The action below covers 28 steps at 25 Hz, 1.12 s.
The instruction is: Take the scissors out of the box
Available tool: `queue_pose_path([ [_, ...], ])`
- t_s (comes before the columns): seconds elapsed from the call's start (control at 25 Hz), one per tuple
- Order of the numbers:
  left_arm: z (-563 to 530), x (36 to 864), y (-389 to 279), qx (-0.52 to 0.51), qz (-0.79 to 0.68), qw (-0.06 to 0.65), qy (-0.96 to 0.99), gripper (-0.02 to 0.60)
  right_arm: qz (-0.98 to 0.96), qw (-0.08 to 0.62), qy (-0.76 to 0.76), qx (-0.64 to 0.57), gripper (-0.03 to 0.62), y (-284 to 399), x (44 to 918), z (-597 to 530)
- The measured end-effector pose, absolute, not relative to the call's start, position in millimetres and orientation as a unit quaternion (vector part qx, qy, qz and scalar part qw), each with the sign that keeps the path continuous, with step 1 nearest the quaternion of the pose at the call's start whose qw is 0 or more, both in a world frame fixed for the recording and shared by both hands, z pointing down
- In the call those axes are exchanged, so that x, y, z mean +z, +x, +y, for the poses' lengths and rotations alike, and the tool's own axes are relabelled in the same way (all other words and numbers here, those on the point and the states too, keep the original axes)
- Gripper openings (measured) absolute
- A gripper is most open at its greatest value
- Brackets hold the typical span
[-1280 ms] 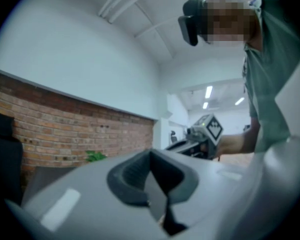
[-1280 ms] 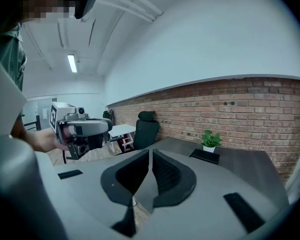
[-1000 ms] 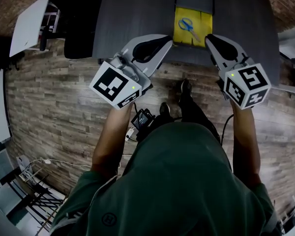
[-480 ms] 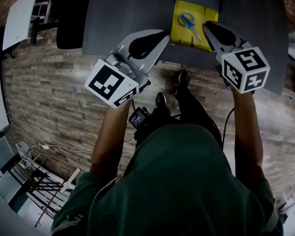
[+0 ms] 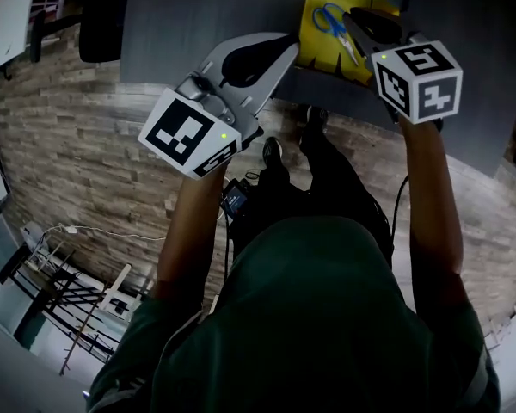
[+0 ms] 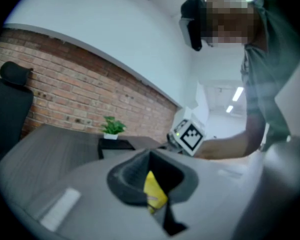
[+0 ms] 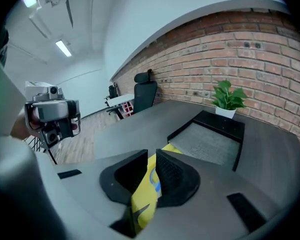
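Note:
A yellow box [image 5: 321,52] lies open on the dark grey table [image 5: 198,15], holding blue-handled scissors [image 5: 329,19]. My right gripper [image 5: 351,17] hovers over the box right beside the scissors; its jaws stand shut to a thin slit with nothing held. In the right gripper view, the gripper [image 7: 151,160] shows yellow box [image 7: 141,206] and a bit of blue scissors handle [image 7: 154,182] through that slit. My left gripper [image 5: 290,46] is shut and empty at the box's left edge. In the left gripper view [image 6: 150,158], a sliver of yellow box [image 6: 155,193] shows below the jaws.
A black tray [image 7: 210,140] sits behind the box, with a small potted plant [image 7: 229,98] beyond it against the brick wall. A black office chair [image 7: 144,96] stands at the table's far left end. The table's near edge runs under both grippers, with wood floor [image 5: 86,179] below.
Both grippers have moved forward over the table. The right one has advanced from the box's right edge to above the box beside the scissors. The left now reaches the box's left edge.

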<state>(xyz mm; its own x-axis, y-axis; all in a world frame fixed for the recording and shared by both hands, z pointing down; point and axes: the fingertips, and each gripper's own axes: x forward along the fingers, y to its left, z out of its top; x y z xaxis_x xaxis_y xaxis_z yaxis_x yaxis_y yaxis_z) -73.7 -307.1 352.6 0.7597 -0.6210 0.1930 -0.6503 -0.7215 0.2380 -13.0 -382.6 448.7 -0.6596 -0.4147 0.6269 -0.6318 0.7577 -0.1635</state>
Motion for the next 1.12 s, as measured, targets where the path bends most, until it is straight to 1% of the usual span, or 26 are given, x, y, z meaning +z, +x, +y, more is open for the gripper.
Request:
queue_pose_path([
  [0.2,-318.5,372.9,-78.2,0.048,-0.352,0.166,0.92,-0.017,-0.879,0.329,0.277,0.205,0.071,-22.5,489.0,-390.1],
  [0.4,-326.3,391.6,-82.8,0.048,-0.355,0.178,0.916,-0.015,-0.863,0.372,0.27,0.208,0.077,-28.4,527.4,-395.5],
  [0.92,-339.0,409.8,-91.5,0.041,-0.366,0.193,0.909,-0.017,-0.83,0.451,0.25,0.213,0.082,-39.0,589.0,-401.3],
  [1.12,-338.8,407.3,-94.4,0.04,-0.369,0.192,0.909,-0.017,-0.827,0.452,0.26,0.21,0.081,-38.8,593.4,-402.3],
])
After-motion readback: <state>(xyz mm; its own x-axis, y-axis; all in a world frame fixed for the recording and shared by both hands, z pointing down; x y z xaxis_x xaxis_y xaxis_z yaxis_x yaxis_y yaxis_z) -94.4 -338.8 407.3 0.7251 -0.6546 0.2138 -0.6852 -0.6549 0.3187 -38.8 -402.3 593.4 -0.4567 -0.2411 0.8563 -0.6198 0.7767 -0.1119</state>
